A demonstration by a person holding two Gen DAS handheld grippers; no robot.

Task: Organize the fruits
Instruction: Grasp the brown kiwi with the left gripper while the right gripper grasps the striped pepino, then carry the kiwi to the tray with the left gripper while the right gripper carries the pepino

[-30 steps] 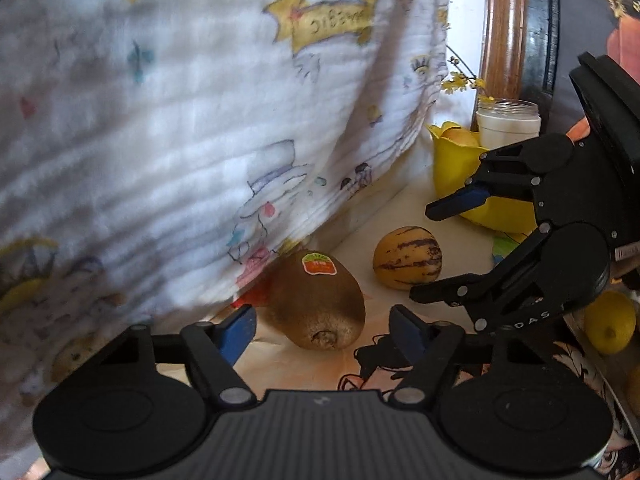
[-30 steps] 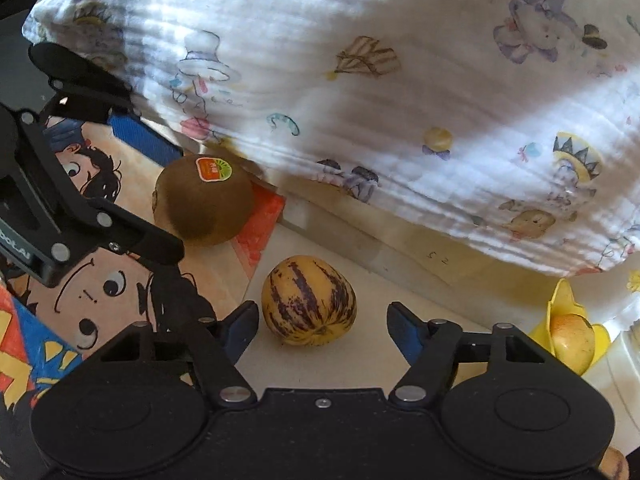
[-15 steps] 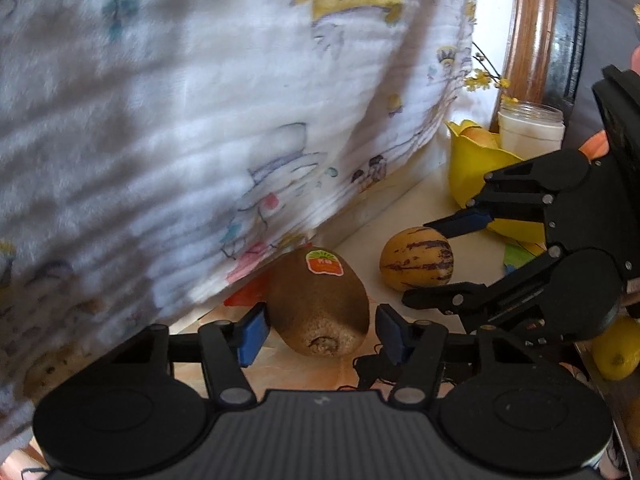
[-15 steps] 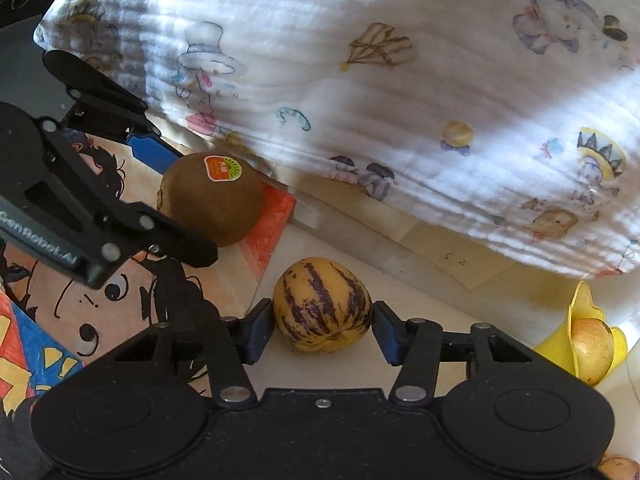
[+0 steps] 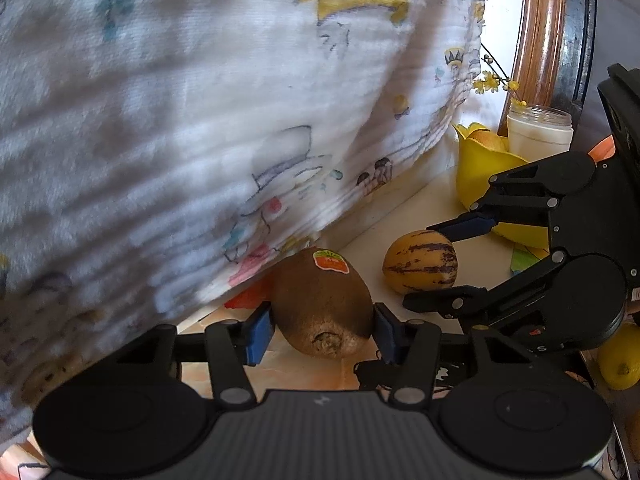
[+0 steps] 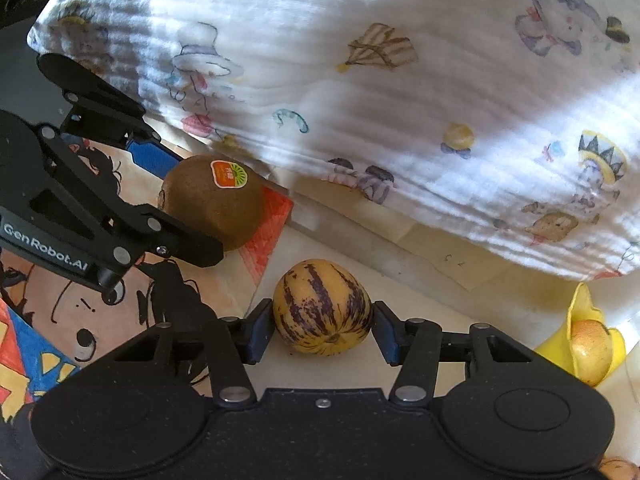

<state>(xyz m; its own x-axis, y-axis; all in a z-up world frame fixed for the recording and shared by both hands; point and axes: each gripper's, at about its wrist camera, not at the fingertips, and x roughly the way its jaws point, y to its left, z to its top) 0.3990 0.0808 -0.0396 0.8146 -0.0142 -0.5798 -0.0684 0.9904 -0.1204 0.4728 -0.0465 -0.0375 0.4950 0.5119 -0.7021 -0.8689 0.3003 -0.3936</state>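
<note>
A brown kiwi (image 5: 322,304) with a red sticker lies on the drawn paper, and my left gripper (image 5: 320,330) is shut on it, blue pads against both sides. It also shows in the right wrist view (image 6: 214,200). A yellow, purple-striped melon (image 6: 322,314) lies on the pale counter, and my right gripper (image 6: 322,330) is shut on it. The melon also shows in the left wrist view (image 5: 420,262), between the right gripper's fingers (image 5: 466,226).
A white printed cloth (image 5: 200,120) hangs close over both fruits. A yellow flower-shaped bowl (image 5: 478,172) holding a peach (image 6: 590,346) stands at the right, a white jar (image 5: 538,132) behind it. A lemon (image 5: 622,358) lies at the right edge. Cartoon drawings (image 6: 52,328) cover the surface.
Both grippers moved forward and closed: the left on the kiwi, the right on the striped melon. Both fruits still rest on the surface.
</note>
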